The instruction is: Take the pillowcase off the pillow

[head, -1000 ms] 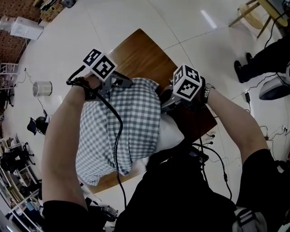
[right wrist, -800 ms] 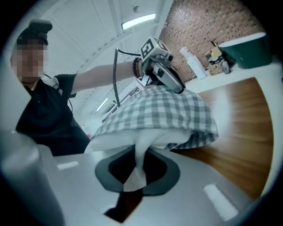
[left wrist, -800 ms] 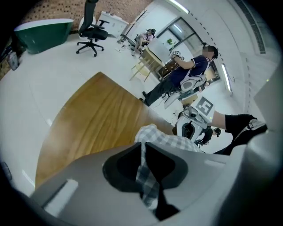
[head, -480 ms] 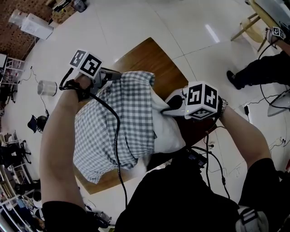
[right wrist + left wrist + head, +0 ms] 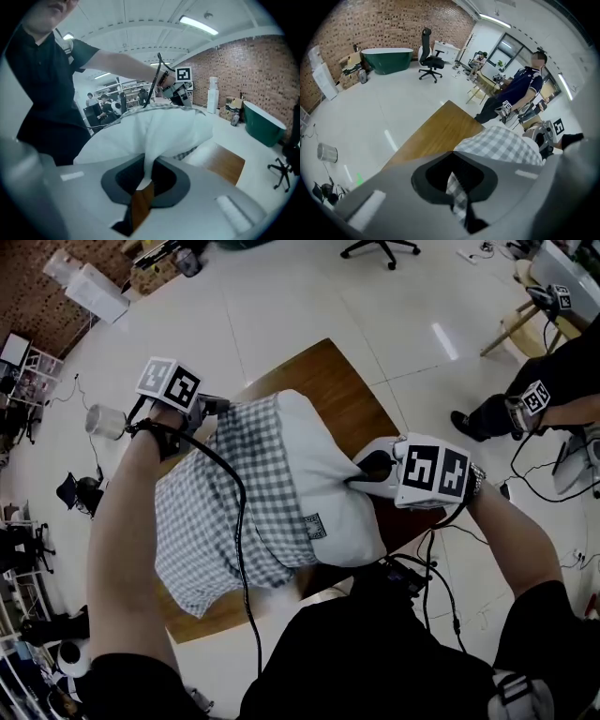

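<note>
Lying across the wooden table (image 5: 330,381), the checked pillowcase (image 5: 211,521) covers only the left part of the white pillow (image 5: 323,465). The pillow's right part bulges bare out of the case's open mouth, and a small printed label (image 5: 314,526) shows just beside the hem. The cloth is wrinkled and bunched toward the table's near corner.

Your left claw (image 5: 208,407) is pressed together on a fold of the checked cloth at the table's left edge. Your right claw (image 5: 364,476) pinches a peak of the white pillow fabric over the table's right side, where the fabric stands up in a ridge.

A black cable (image 5: 239,521) from your left wrist lies across the pillowcase toward you.

Off the table, on the pale floor, a clear round bin (image 5: 103,420) sits to its left. An office chair (image 5: 380,247) stands beyond its far corner. Another person (image 5: 548,381) is to its right, with a marker cube at the hand.
</note>
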{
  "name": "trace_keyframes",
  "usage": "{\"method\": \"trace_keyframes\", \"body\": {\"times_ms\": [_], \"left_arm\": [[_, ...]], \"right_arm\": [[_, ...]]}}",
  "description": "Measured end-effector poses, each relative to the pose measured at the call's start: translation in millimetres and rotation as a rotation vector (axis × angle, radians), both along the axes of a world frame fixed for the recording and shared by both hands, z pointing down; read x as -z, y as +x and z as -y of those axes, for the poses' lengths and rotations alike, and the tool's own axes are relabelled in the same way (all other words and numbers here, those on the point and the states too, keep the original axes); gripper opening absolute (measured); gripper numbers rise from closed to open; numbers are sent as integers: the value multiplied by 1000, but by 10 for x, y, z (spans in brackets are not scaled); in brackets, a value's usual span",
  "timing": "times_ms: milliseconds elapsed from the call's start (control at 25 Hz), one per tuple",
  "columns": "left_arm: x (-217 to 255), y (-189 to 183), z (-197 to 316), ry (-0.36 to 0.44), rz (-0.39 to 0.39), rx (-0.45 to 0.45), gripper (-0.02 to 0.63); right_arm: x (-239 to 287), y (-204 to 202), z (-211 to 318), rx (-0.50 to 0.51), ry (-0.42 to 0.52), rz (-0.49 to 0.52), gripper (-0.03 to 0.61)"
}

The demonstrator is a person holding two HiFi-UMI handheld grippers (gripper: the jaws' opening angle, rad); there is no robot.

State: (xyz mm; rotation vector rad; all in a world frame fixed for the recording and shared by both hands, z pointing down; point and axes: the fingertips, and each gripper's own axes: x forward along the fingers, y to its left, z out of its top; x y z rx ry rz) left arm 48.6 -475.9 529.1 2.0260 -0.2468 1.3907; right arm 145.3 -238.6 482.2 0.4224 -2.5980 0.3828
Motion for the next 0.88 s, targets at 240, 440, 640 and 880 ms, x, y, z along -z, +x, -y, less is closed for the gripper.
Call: {"method": "trace_keyframes", "body": {"times_ms": [240, 440, 640, 880], "left_arm": [[37, -742, -125, 64, 20, 81, 8], [59, -931, -9, 95, 48, 149, 8], [35, -1312, 57, 116, 62, 210, 6], [-226, -1686, 49, 118, 60, 260, 6]], "right_arm": [[103, -274, -255, -34, 17, -45, 21], [89, -24, -141, -69, 9, -78, 21], [-62, -13, -54, -121, -18, -116, 21], [-469, -33, 178, -197, -30, -171, 20]]}}
